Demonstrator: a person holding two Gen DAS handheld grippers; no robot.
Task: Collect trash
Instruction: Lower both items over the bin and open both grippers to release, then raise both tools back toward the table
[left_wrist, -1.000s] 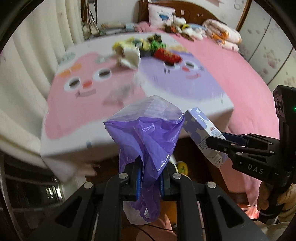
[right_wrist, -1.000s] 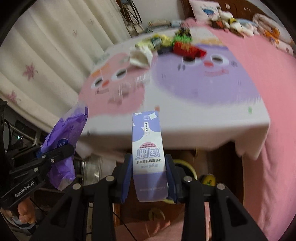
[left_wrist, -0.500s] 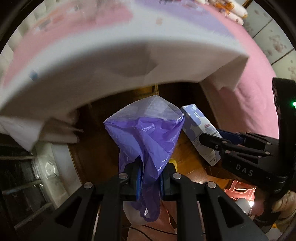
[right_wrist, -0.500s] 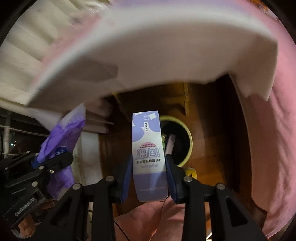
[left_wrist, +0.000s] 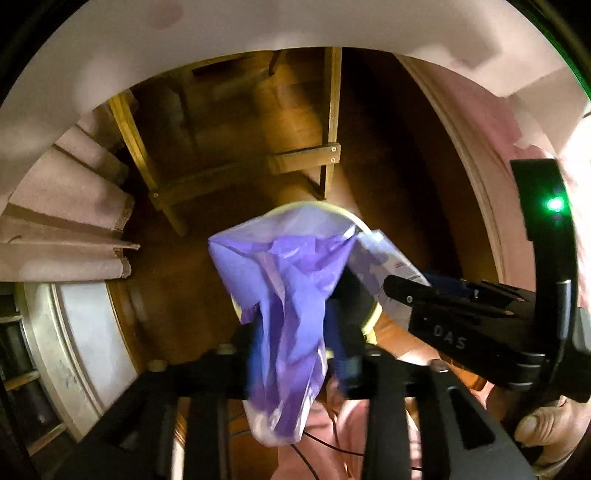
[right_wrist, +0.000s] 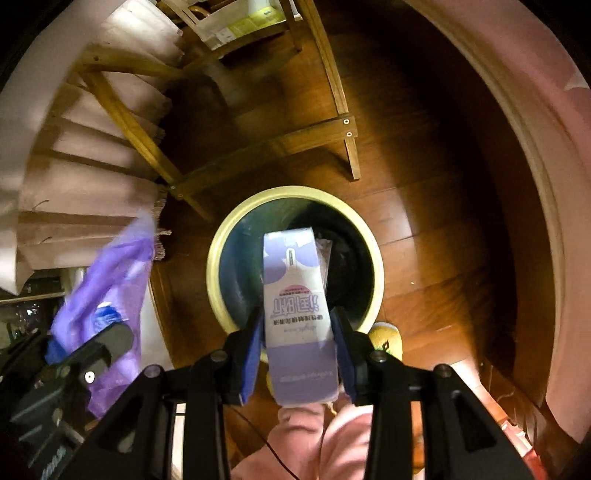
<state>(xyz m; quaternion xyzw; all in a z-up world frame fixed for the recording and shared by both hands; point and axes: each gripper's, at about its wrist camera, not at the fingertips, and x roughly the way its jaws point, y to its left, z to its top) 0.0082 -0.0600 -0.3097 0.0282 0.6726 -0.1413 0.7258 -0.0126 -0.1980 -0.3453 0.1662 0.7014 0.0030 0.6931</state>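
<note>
Purple plastic bag (left_wrist: 291, 295) hangs between my left gripper (left_wrist: 295, 332) pads as its jaws open; I can't tell whether they still press it. My right gripper (right_wrist: 299, 354) jaws are opening around the lilac carton (right_wrist: 295, 295), long axis pointing down into the yellow-rimmed bin (right_wrist: 218, 266). The bag hides most of the bin in the left view.

A crumpled purple plastic bag (left_wrist: 291, 295) is seen hanging lengthwise, its wide end puffed out over a round bin (right_wrist: 221, 258) with a pale yellow rim and a dark inside, which stands on the wooden floor. A tall lilac-and-white carton (right_wrist: 297, 302) with printed characters is held upright just above the bin's open mouth, beside the bag.
</note>
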